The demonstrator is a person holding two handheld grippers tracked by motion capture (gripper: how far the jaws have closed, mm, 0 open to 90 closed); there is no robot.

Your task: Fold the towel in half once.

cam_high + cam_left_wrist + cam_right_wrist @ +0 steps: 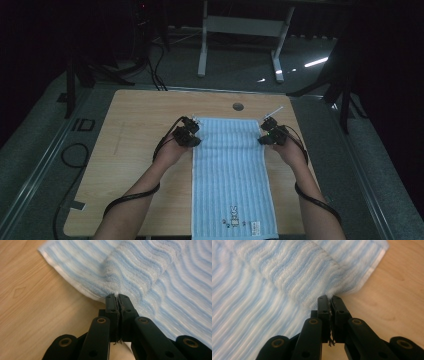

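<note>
A light blue striped towel (232,175) lies lengthwise on the wooden table (135,140), with a small printed label near its front end. My left gripper (196,136) is shut on the towel's left edge near the far end. In the left gripper view the towel (140,272) is pinched between the black jaws of the left gripper (117,297) and puckers upward. My right gripper (263,135) is shut on the right edge opposite. The right gripper view shows the towel (294,272) lifted into a ridge at the right gripper (330,298).
A round cable hole (238,106) sits in the table beyond the towel. Black cables trail from both grippers along the forearms. A white desk frame (240,30) stands on the dark floor behind the table. Bare wood lies left and right of the towel.
</note>
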